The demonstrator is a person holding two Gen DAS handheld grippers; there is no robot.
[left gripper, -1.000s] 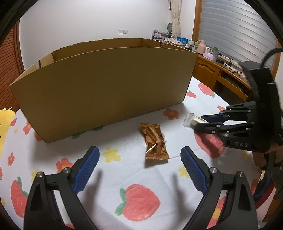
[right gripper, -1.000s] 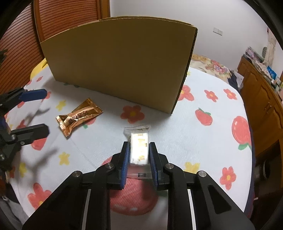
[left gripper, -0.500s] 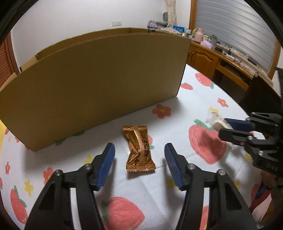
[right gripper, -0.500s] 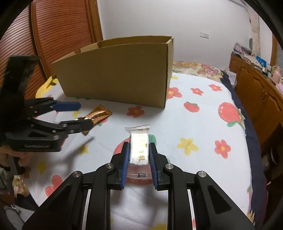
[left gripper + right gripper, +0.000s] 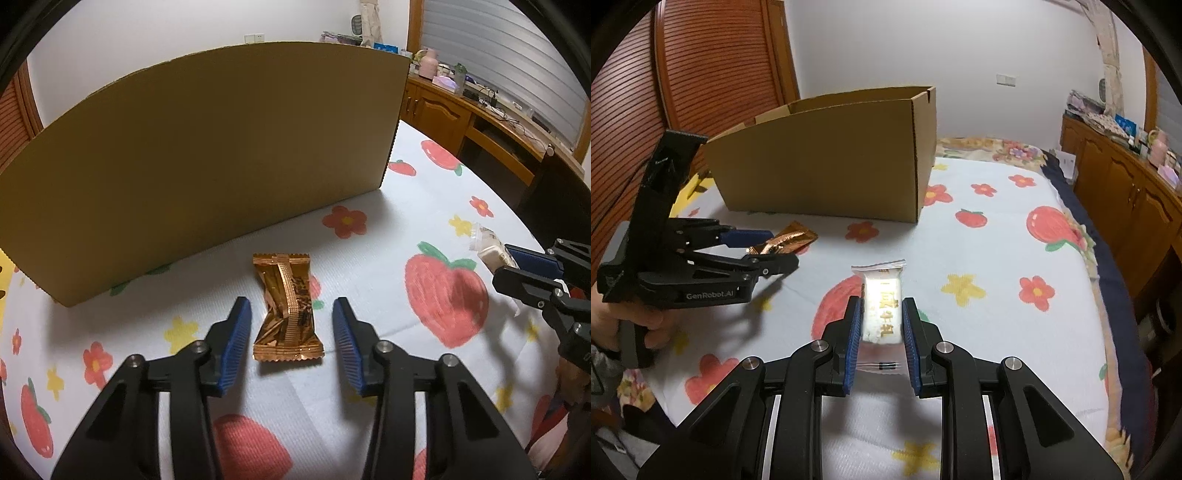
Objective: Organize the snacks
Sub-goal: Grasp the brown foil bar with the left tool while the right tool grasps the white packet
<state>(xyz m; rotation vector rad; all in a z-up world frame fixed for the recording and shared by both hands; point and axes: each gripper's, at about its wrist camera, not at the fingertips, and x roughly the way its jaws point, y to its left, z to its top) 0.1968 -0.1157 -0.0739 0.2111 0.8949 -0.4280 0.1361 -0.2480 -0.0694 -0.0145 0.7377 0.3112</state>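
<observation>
An orange foil snack packet [image 5: 284, 280] lies flat on the flowered cloth in front of the cardboard box [image 5: 207, 155]. My left gripper [image 5: 290, 306] straddles the packet's near end. Its jaws are closing, and a small gap still shows between each blue pad and the foil. In the right wrist view the left gripper [image 5: 783, 248] sits low over the same packet [image 5: 796, 236], left of the open-topped box [image 5: 827, 166]. My right gripper [image 5: 882, 302] is shut on a white snack packet [image 5: 882, 291], held above the cloth. In the left wrist view that gripper [image 5: 504, 262] and its packet [image 5: 487, 249] appear at the right edge.
A cloth [image 5: 990, 258] printed with strawberries and flowers covers the surface. A wooden cabinet [image 5: 1126, 184] with clutter on top runs along the right, and a slatted wooden door [image 5: 713, 74] stands behind the box. A person's hand [image 5: 646, 325] holds the left gripper's handle.
The left gripper's jaws have narrowed from wide apart to close on both sides of the orange packet, and it has come nearer to it. The right gripper has swung rightward, still holding the white packet.
</observation>
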